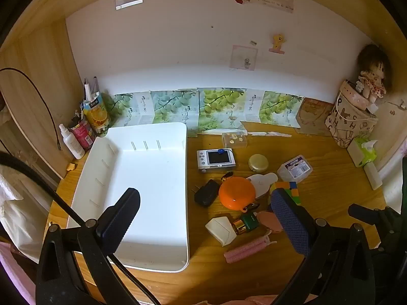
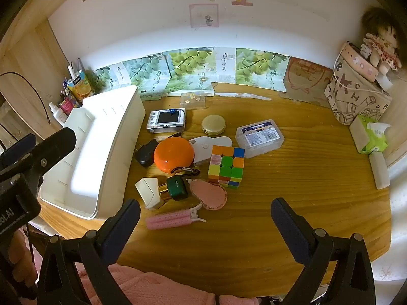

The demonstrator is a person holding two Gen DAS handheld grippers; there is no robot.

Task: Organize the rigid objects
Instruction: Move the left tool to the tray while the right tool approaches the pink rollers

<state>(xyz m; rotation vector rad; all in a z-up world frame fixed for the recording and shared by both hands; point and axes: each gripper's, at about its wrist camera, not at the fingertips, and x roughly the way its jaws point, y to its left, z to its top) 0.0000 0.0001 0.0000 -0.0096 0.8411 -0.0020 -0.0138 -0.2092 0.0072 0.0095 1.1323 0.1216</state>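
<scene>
A white tray (image 1: pixel 106 152) lies on the left of the wooden desk, nothing in it. To its right sits a cluster: an orange round case (image 1: pixel 236 195), a colour cube (image 2: pixel 226 166), a small camera (image 1: pixel 216 158), a black charger (image 1: pixel 206 193), a green bottle (image 2: pixel 176 187), a pink roller clip (image 2: pixel 173 219), a white box (image 2: pixel 148 192) and a clear plastic box (image 2: pixel 259 137). My left gripper (image 1: pixel 206 218) hangs open above the tray's right edge. My right gripper (image 2: pixel 205 225) is open over the desk's near side, just in front of the roller clip, touching nothing.
A gold round tin (image 2: pixel 213 124), a pink oval comb (image 2: pixel 209 194) and a small clear case (image 2: pixel 192 100) lie among the items. Bottles (image 1: pixel 73 141) stand at the back left. A printed bag with a doll (image 2: pixel 356 94) and tissues (image 2: pixel 371 138) fill the right side.
</scene>
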